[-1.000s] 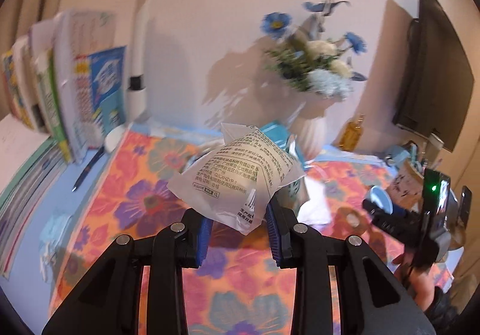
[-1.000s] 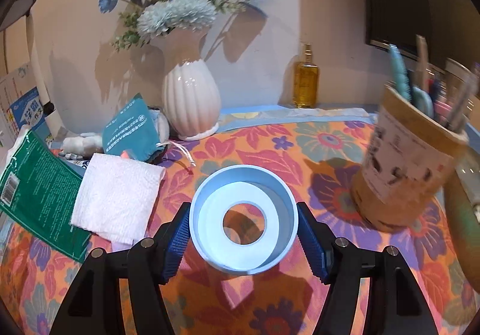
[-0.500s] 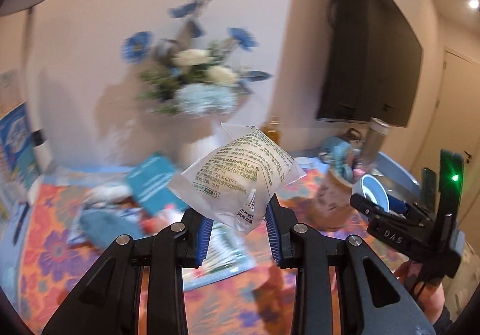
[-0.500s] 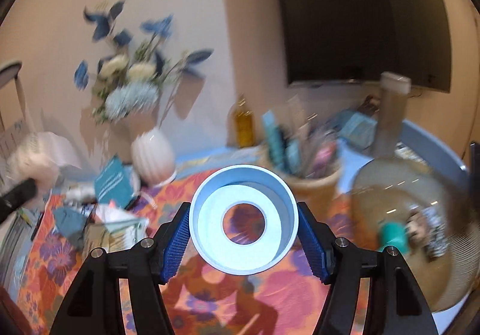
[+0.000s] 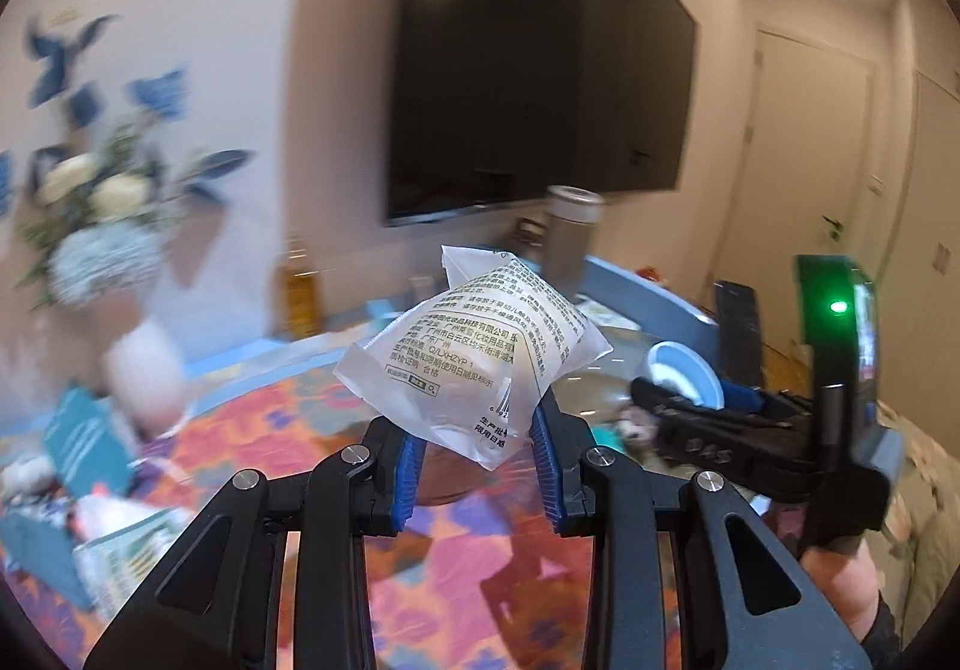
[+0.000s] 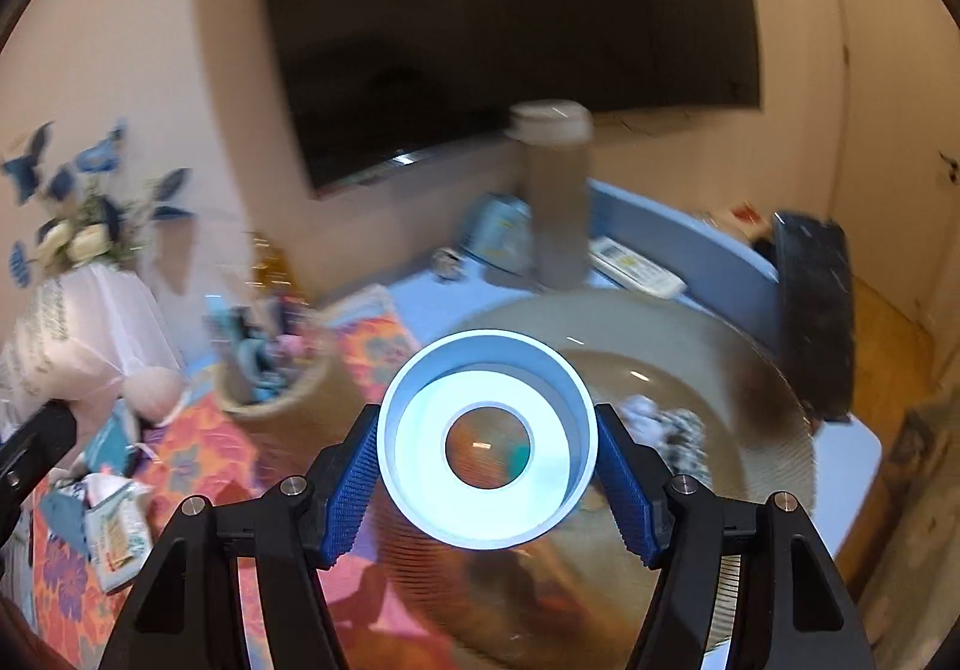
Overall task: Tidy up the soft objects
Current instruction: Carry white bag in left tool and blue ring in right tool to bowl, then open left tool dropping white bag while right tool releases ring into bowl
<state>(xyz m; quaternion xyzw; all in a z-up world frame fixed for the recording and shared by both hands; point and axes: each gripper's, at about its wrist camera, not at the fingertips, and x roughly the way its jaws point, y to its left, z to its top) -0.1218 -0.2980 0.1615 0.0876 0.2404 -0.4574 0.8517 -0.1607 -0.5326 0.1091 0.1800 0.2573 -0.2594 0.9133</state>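
Note:
My left gripper (image 5: 477,451) is shut on a translucent white plastic packet (image 5: 474,352) with printed text and holds it in the air above the floral tablecloth (image 5: 288,430). My right gripper (image 6: 487,466) is shut on a light blue tape roll (image 6: 487,439), held above a round woven basket (image 6: 774,430) with small soft items (image 6: 657,421) inside. In the left wrist view the right gripper (image 5: 690,391) with the roll (image 5: 684,373) shows at the right. The packet appears at the left edge of the right wrist view (image 6: 84,334).
A pen holder (image 6: 270,376), a tall beige flask (image 6: 555,196) and a white remote (image 6: 636,265) stand beyond the basket. A white vase of flowers (image 5: 138,358), a yellow bottle (image 5: 297,292) and teal packets (image 5: 84,442) lie left. A dark TV (image 5: 528,87) hangs on the wall.
Both grippers swung to the right, away from the books and vase toward the round basket and TV side. The packet and the tape roll stayed held.

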